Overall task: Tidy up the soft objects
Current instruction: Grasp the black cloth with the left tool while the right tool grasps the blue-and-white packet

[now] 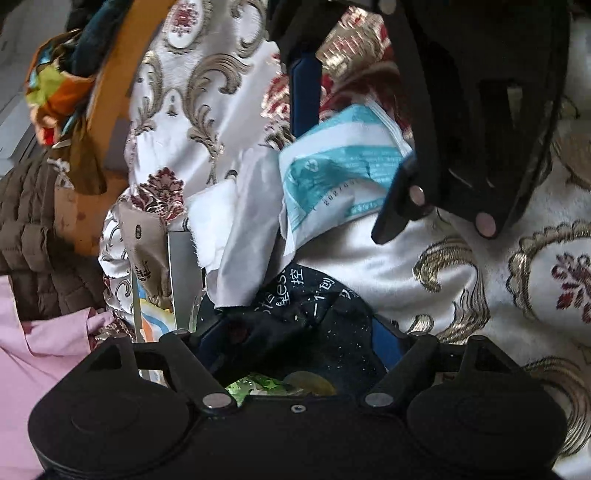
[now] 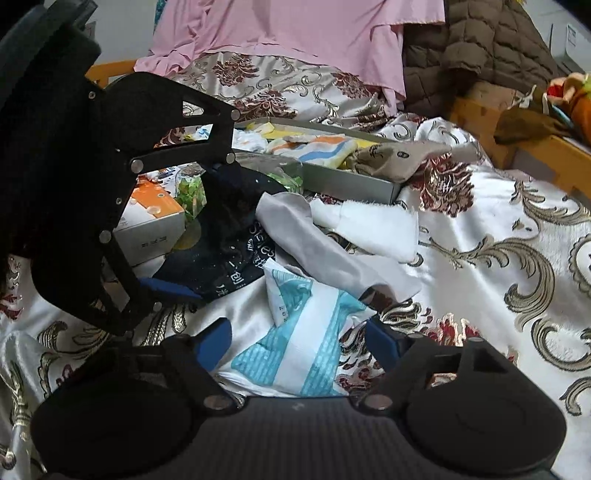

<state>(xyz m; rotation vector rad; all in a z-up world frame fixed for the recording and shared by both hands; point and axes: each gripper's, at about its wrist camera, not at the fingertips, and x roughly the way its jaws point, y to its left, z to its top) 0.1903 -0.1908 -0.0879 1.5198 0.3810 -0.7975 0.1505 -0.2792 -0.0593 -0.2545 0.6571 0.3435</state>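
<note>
- The left gripper (image 1: 299, 332) is standing wide, its blue fingers straddling the dark printed cloth (image 1: 295, 317) without visibly pinching it.
- The right gripper (image 2: 299, 343) is also gaping, with the teal-and-white packet (image 2: 306, 350) lying between its fingers on the patterned bedspread (image 2: 498, 266).

- Two hand-held grippers: the left (image 2: 207, 236), the right (image 1: 354, 158).
- One dark cap (image 2: 229, 251).
- One teal-and-white packet (image 2: 306, 343), just beside the cap.
- Two pale cloths beside the cap: one grey (image 2: 306, 236), one white (image 2: 373, 229).
- One grey tray (image 2: 351, 181) behind the cap.
- One orange-topped box (image 2: 155, 218) beside the cap.
- One pink sheet (image 2: 288, 29).
- One brown quilted jacket (image 2: 480, 48).
</note>
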